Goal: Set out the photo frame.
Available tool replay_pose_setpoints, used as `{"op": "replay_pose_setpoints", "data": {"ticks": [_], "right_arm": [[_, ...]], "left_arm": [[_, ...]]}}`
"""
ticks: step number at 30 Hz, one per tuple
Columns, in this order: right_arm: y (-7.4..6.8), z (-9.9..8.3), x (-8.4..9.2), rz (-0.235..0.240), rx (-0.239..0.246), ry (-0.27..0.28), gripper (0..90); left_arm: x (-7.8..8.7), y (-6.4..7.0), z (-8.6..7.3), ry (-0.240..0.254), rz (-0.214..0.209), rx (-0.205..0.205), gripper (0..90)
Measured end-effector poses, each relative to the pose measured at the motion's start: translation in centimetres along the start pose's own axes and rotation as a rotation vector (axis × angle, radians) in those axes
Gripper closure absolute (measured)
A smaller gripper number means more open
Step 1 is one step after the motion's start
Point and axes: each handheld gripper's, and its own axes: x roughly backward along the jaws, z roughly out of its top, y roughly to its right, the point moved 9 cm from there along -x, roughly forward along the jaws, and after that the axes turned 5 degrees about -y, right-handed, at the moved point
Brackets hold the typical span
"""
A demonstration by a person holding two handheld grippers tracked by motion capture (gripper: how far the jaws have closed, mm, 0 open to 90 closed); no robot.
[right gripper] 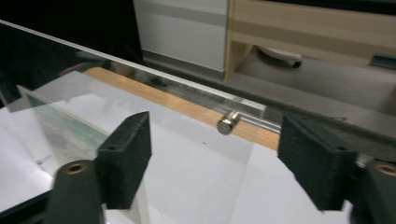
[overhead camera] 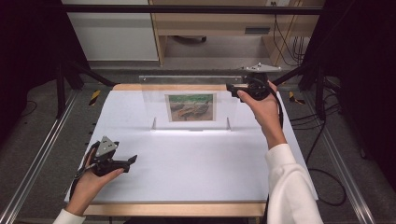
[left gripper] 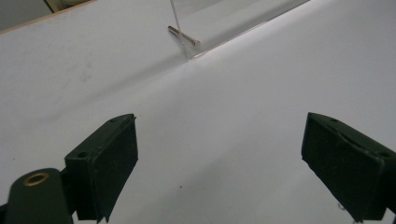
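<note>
1. High view: nearest the camera, the left tool (overhead camera: 132, 159) rests low on the white desk (overhead camera: 196, 168) in the person's left hand, well apart from the work. The clear acrylic photo frame (overhead camera: 191, 109) stands upright mid-desk towards the far edge, with a landscape print (overhead camera: 191, 107) sandwiched in it. The right tool (overhead camera: 229, 87) is at the frame's top right corner, held by the right hand (overhead camera: 261, 105).

2. Left gripper view: nearest are the black pads (left gripper: 112, 163), spread wide, with bare desk (left gripper: 210, 140) between them and nothing held. Farther off are the frame's lower corner (left gripper: 191, 53) and one metal standoff pin (left gripper: 183, 36).

3. Right gripper view: nearest, the right tool (right gripper: 215, 158) has its jaws wide apart, straddling the frame's top corner. The pads (right gripper: 130, 149) do not press on the panel (right gripper: 187, 154), so there is no grip. The standoff bolt (right gripper: 228, 123) sits between them, just beyond.

4. Handling, my read: the acrylic is rigid, light and slick, it scratches easily, and it would tip if pushed high up. Best to take the panel edge just beside a standoff, pads flat on both faces with moderate squeeze. Stay off the print area and don't pull on the bolt itself.
</note>
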Motion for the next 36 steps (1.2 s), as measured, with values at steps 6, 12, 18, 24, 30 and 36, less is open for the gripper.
{"op": "replay_pose_setpoints", "data": {"ticks": [6, 12, 18, 24, 30, 36], "right_arm": [[0.0, -1.1, 1.5, -0.046, 0.009, 0.006, 12.1], [0.0, -2.8, 3.7, -0.081, 0.025, 0.015, 8.6], [-0.4, -4.9, 5.6, -0.078, 0.012, 0.029, 6.5], [-0.6, -7.7, 6.7, -0.097, 0.007, 0.014, 5.4], [-0.4, -11.7, 7.4, -0.117, 0.010, -0.020, 5.5], [-0.4, -15.9, 7.3, -0.137, 0.002, -0.089, 6.2]], "left_arm": [[0.0, 0.0, 0.0, -0.002, 0.009, 0.000, 10.0], [-0.1, 0.1, -0.1, -0.008, 0.015, 0.000, 8.6], [-0.4, 0.4, -0.3, -0.017, 0.011, 0.003, 5.7], [-0.4, 0.6, -0.3, -0.019, 0.010, 0.001, 5.6], [-0.5, 0.5, -0.4, -0.020, 0.013, 0.004, 5.1], [-0.6, 0.4, -0.5, -0.019, 0.023, 0.000, 4.7]]}}
